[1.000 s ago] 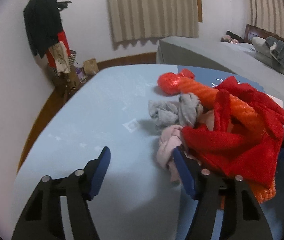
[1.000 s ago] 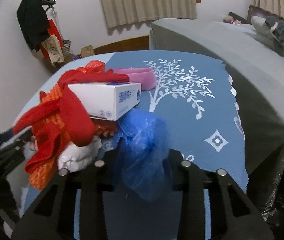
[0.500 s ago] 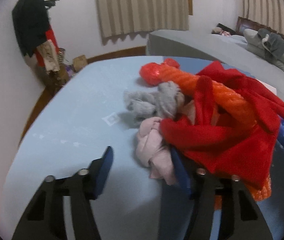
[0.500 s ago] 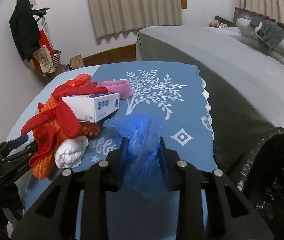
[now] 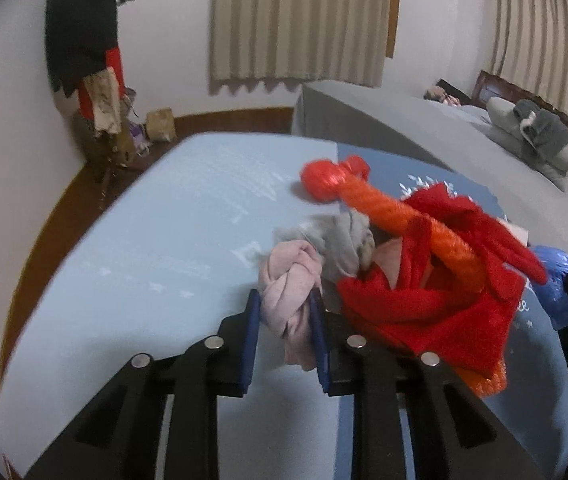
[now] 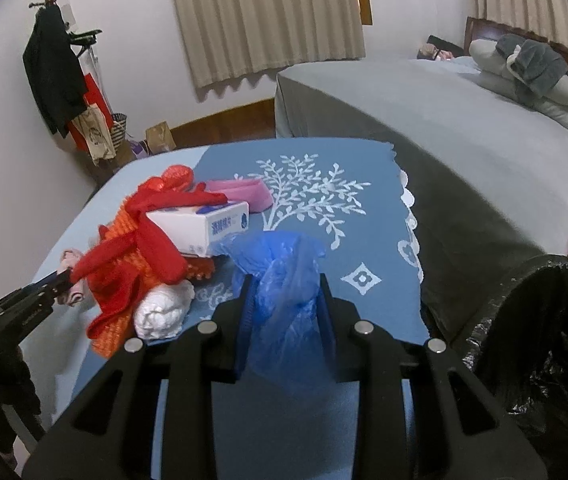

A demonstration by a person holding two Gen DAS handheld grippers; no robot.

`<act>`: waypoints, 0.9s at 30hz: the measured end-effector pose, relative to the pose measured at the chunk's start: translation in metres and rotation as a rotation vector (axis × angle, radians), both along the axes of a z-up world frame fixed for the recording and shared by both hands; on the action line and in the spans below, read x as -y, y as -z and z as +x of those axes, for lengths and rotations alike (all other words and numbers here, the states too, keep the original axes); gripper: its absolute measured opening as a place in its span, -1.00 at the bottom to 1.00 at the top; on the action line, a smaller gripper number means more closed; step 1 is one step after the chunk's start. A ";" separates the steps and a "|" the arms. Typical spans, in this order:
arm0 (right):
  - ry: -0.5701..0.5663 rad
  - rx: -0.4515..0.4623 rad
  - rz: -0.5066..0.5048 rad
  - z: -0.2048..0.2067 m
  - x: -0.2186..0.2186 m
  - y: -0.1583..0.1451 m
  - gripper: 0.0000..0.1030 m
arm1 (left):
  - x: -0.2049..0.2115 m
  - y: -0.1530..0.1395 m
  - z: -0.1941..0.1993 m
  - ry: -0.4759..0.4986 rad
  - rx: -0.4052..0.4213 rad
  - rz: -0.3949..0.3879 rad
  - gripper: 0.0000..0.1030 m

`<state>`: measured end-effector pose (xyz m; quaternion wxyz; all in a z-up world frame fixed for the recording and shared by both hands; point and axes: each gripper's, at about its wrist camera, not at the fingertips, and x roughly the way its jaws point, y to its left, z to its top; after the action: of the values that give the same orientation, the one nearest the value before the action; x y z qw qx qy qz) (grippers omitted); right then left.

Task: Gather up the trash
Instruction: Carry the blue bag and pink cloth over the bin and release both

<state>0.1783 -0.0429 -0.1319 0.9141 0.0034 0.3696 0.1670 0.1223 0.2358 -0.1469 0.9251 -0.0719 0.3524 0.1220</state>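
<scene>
The left gripper (image 5: 284, 320) has just closed on the pink rag (image 5: 290, 284), which a second ago lay beside its open fingers, so a second piece is now secured. The right gripper (image 6: 284, 304) still pinches the blue bag (image 6: 284, 280), lifted clear; the bin (image 6: 556, 320) waits just to its right.

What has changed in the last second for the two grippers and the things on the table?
The left gripper, open a second ago beside the pile, has closed on the pink cloth. The right gripper kept its grip on the blue plastic bag and carried it back from the pile, toward the black bin. The white box, red cloth and white wad stayed put.
</scene>
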 end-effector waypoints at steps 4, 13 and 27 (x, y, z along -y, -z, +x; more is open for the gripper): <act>0.003 0.038 0.020 -0.009 0.004 -0.016 -0.45 | 0.007 -0.023 -0.010 0.018 0.048 0.029 -0.53; 0.035 0.127 0.041 -0.035 0.038 -0.055 -0.45 | 0.072 -0.062 -0.007 0.165 0.134 0.019 -0.53; 0.267 0.147 -0.011 -0.086 0.151 -0.066 -0.45 | 0.218 -0.075 0.013 0.488 0.168 -0.054 -0.53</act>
<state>0.0926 -0.1941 -0.0661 0.9528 0.0350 0.2987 0.0419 0.1356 0.0178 -0.0722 0.9510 -0.0193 0.2842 -0.1204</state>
